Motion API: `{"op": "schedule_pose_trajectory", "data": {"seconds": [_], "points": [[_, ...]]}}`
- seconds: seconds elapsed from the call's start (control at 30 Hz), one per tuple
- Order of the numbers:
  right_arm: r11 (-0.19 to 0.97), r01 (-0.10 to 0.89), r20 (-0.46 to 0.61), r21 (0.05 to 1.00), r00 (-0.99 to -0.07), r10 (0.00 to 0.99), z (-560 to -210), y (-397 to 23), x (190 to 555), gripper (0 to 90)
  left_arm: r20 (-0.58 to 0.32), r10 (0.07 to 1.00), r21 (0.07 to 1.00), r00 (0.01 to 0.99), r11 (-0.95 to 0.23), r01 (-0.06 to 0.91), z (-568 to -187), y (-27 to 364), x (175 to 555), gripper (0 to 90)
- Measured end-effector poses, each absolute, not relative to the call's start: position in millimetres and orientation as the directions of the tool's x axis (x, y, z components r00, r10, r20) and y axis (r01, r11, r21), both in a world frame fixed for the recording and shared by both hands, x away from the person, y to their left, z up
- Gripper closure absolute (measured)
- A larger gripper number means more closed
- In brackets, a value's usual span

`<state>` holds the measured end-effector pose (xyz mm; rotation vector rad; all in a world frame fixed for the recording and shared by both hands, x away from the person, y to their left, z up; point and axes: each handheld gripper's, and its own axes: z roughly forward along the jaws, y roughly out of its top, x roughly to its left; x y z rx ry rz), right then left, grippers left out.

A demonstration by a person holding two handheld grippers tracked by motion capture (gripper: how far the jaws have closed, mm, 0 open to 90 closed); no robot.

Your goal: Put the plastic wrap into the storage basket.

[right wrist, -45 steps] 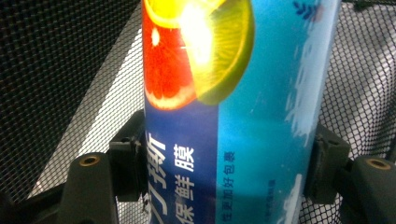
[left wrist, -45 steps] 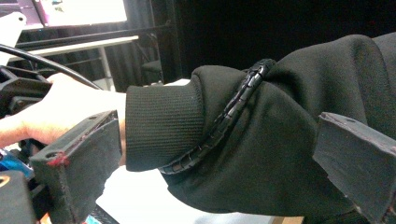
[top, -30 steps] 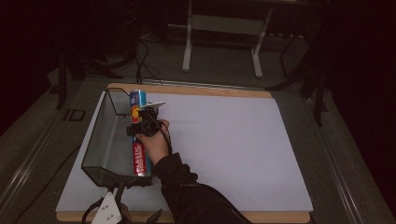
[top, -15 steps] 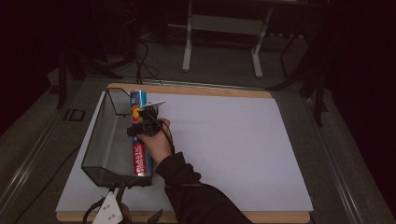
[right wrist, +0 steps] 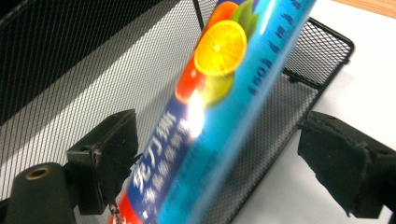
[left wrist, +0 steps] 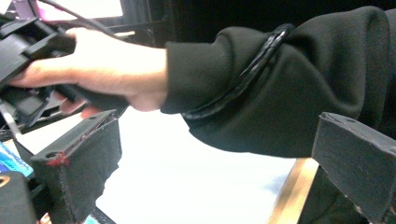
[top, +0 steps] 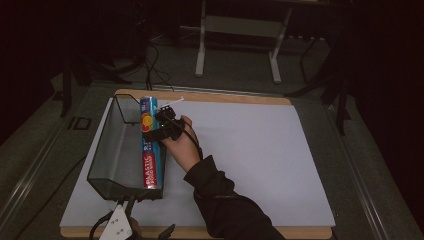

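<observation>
From the high view, the long blue box of plastic wrap (top: 149,150) lies along the right edge of the black mesh basket (top: 116,150), its far end sticking out past the rim. The basket stands at the left of the white counter (top: 260,160). A second ago the right tool (top: 161,121) sat clamped low on the box; now it is a little higher, above the box's far end. The left tool (top: 120,227) waits at the near edge of the counter, beside the basket's front corner.

In the left gripper view, the left tool's jaws stand wide apart with nothing between them; beyond them are the person's sleeve (left wrist: 280,79) and hand (left wrist: 98,70) on the right tool.

In the right gripper view, the right tool's jaws have just been opening. The box (right wrist: 219,93) runs between them, but both pads stand clear of it, with mesh behind. By my judgement the box has been released into the basket and the placing step is done.
</observation>
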<state>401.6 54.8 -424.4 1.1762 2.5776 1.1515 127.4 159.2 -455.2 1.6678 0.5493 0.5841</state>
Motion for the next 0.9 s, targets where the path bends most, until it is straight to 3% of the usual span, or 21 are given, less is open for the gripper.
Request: {"op": "schedule_pose_trajectory", "data": {"seconds": [0.43,0.9], "points": [[0.437,0.552,0.234,0.71,-0.771,0.593,-411.1,6.0,378.1,12.3,0.074,0.643,0.984,0.762,-0.17,0.048,-456.3,157.1,128.7,2.4],[0.431,0.481,0.184,0.764,-0.802,0.569,-413.1,-47.5,350.5,13.4,0.079,0.649,0.982,0.757,-0.182,0.054,-457.5,155.4,129.5,2.4]]}}
